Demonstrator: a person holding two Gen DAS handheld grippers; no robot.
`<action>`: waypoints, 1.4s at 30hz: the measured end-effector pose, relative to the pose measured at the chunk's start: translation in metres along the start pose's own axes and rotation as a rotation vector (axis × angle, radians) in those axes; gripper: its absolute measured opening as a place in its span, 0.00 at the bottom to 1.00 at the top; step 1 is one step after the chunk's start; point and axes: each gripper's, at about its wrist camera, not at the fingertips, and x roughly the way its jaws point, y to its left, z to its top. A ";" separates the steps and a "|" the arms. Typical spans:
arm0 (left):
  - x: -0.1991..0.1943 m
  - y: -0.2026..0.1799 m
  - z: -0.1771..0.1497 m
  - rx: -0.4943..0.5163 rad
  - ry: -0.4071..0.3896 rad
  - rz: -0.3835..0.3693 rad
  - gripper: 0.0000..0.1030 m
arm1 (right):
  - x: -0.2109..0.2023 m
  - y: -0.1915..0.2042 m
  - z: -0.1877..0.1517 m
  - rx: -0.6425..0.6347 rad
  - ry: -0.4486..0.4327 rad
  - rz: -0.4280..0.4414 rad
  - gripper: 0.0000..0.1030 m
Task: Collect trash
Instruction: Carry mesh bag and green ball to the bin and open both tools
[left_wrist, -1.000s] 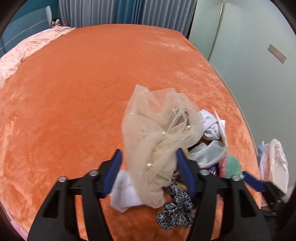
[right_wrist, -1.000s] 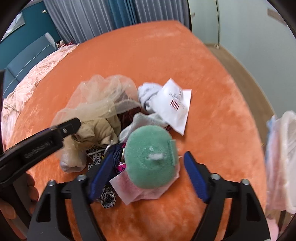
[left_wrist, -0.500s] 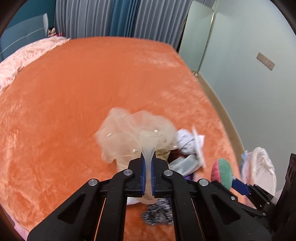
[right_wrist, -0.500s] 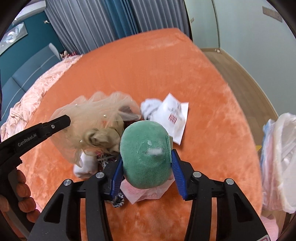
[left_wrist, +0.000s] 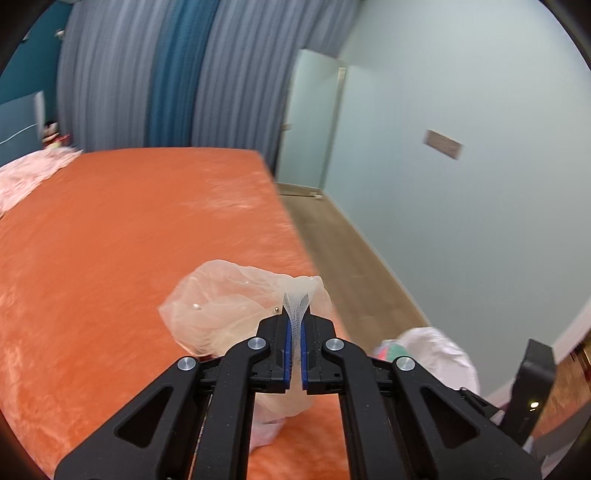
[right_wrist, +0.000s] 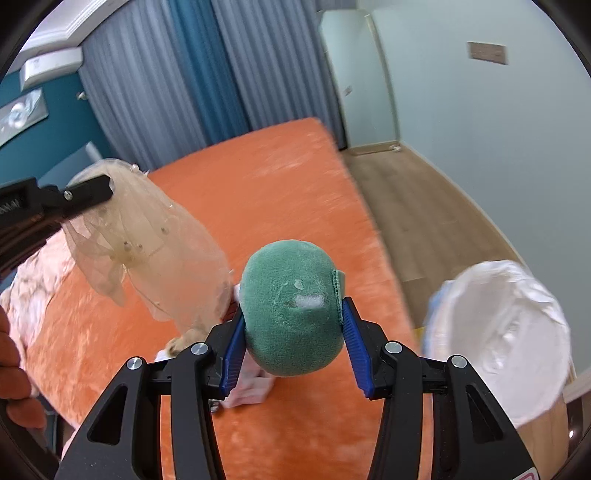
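Note:
My left gripper (left_wrist: 294, 325) is shut on a beige tulle cloth with small pearls (left_wrist: 221, 310) and holds it up above the orange bed (left_wrist: 129, 229). The cloth (right_wrist: 147, 240) hangs from the left gripper (right_wrist: 99, 192) in the right wrist view. My right gripper (right_wrist: 291, 332) is shut on a round green plush object (right_wrist: 291, 310) and holds it above the bed's right edge. A white trash bag (right_wrist: 506, 332) stands open on the floor to the right; it also shows in the left wrist view (left_wrist: 436, 354).
A few leftover items (right_wrist: 251, 387) lie on the bed under the green object, mostly hidden. A pink quilt (left_wrist: 29, 177) lies at the far left. Wooden floor (left_wrist: 354, 266) and a pale wall run along the bed's right side.
Both grippers closed, the left on the tulle cloth and the right on the green object, then lifted them off the pile. Both views now tilt up toward the room.

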 end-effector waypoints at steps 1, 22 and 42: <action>0.000 -0.012 0.002 0.011 0.002 -0.025 0.03 | -0.005 -0.008 0.000 0.008 -0.012 -0.016 0.45; 0.089 -0.201 -0.042 0.227 0.180 -0.304 0.04 | -0.034 -0.184 -0.031 0.271 -0.030 -0.279 0.47; 0.095 -0.189 -0.044 0.168 0.165 -0.192 0.62 | -0.040 -0.174 -0.025 0.255 -0.049 -0.284 0.64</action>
